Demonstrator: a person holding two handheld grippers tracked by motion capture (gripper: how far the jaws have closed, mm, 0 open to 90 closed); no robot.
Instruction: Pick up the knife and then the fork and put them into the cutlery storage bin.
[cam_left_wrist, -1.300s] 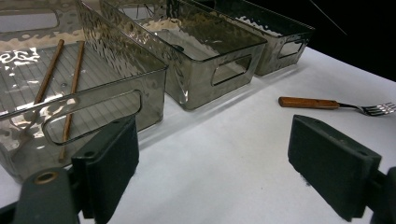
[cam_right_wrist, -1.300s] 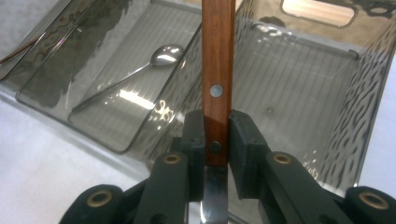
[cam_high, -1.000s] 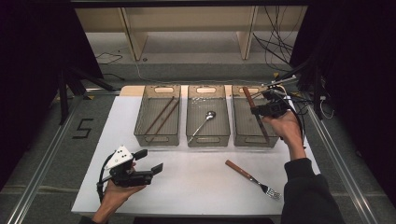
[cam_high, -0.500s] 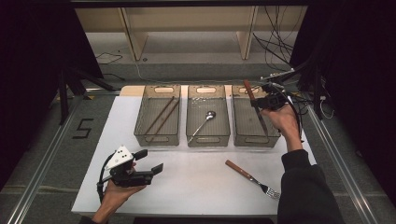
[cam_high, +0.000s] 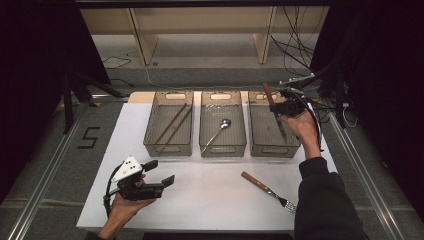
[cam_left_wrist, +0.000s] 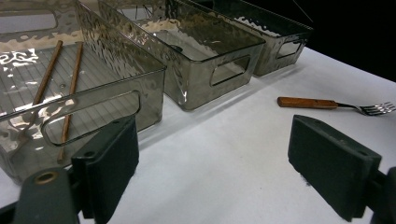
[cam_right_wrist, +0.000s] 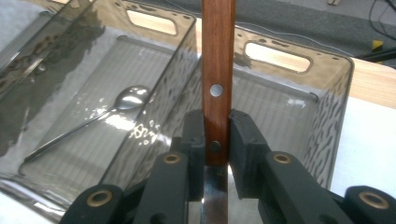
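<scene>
the right hand-held gripper (cam_right_wrist: 217, 140) clamped a knife (cam_right_wrist: 217, 70) over the bin (cam_high: 274, 145) at two o'clock, while the left hand-held gripper (cam_high: 161, 173) sat open.

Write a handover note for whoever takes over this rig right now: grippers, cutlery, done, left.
Right gripper: shut on the wooden-handled knife, held over the right-hand clear grey plastic bin, blade pointing down into it.
Left gripper: open, nothing between its jaws, low over the white table.
Done: two brown chopsticks lie in the left bin, the metal spoon in the middle bin.
Left: release the knife into its bin; the wooden-handled fork lies on the table, probably next.
</scene>
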